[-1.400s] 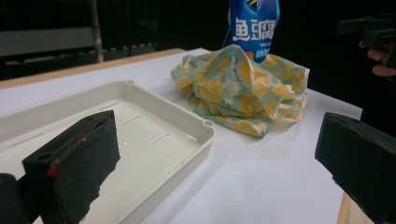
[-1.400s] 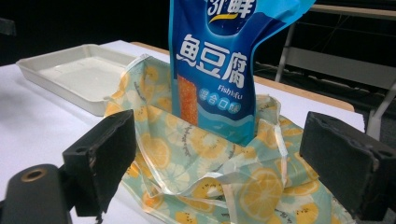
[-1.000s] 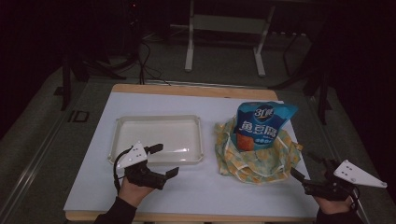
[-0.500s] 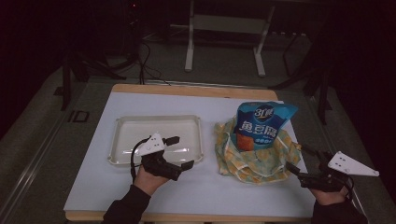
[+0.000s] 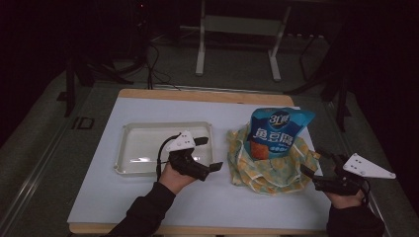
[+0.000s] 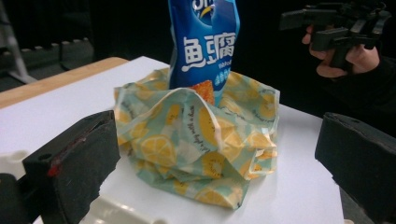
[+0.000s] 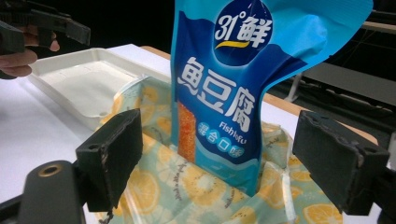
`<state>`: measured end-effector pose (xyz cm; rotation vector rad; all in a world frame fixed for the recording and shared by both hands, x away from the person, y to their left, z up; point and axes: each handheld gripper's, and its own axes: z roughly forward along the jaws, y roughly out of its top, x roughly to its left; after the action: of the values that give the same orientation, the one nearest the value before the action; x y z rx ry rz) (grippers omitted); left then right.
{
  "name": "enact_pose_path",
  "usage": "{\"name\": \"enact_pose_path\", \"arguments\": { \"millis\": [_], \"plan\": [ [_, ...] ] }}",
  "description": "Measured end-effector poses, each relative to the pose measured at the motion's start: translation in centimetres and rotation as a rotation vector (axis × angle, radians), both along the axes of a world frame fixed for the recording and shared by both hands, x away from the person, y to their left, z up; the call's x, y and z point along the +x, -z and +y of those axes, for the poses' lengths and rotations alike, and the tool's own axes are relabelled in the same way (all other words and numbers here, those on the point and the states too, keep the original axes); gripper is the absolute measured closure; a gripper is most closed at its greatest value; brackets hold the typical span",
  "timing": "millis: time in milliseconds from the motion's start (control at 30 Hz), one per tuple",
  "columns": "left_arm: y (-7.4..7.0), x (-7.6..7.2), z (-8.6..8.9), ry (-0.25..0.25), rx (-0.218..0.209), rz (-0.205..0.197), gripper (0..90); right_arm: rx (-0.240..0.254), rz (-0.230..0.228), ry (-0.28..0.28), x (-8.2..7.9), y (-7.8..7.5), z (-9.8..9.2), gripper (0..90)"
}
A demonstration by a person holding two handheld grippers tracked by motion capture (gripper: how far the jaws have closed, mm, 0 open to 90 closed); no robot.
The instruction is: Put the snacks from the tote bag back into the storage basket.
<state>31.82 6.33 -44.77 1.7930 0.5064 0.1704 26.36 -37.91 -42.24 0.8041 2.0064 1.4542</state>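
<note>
Pouch [image 7: 243,93] stands upright in bag [image 5: 269,163], ungrasped; your left gripper [image 5: 210,154] and right gripper [image 5: 316,165] flank it, jaws wide, removal pending.

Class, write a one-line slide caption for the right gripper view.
Open right gripper faces a blue pouch standing in a lemon-print bag.

Bare table [image 5: 148,197] in front, white tray [image 5: 129,148] left, snack bag [image 5: 276,133] upright in crumpled fruit-print bag [image 5: 269,170] centre-right
</note>
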Motion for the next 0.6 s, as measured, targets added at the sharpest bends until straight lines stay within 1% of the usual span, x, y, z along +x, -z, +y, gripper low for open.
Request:
{"name": "enact_pose_path", "arguments": {
  "millis": [67, 200, 267, 300, 333, 433, 467, 533, 600],
  "plan": [
    [-0.1, 0.4, -0.7, 0.008, 0.01, -0.001, 0.4, -0.001, 0.003, 0.003, 0.3, 0.0, 0.1, 15.8],
    [-0.4, 1.2, -2.1, 0.021, 0.014, -0.008, 1.1, 0.008, 0.011, 0.006, 0.9, 0.0, 0.2, 15.8],
    [-0.6, 1.6, -2.8, 0.034, 0.01, -0.011, 1.2, 0.003, 0.015, 0.006, 1.2, 0.1, 0.3, 15.9],
    [-0.7, 1.7, -3.1, 0.032, 0.017, -0.02, 1.2, 0.0, 0.017, 0.005, 1.4, 0.1, 0.3, 15.9],
    [-0.8, 1.9, -3.4, 0.042, 0.02, -0.027, 1.2, -0.007, 0.014, 0.005, 1.5, 0.1, 0.4, 15.9],
    [-0.9, 2.5, -4.3, 0.052, 0.034, -0.026, 1.2, -0.009, 0.02, 0.0, 1.9, 0.2, 0.4, 16.2],
    [-0.9, 2.7, -4.6, 0.049, 0.035, -0.031, 1.2, -0.01, 0.022, -0.002, 2.1, 0.2, 0.4, 18.0],
    [-1.0, 3.3, -5.1, 0.05, 0.024, -0.027, 1.3, -0.012, 0.02, 0.0, 2.4, 0.2, 0.4, 18.0],
    [-1.2, 3.9, -5.5, 0.048, 0.026, -0.03, 1.3, -0.013, 0.019, 0.002, 2.7, 0.1, 0.4, 18.2]
  ]
}}
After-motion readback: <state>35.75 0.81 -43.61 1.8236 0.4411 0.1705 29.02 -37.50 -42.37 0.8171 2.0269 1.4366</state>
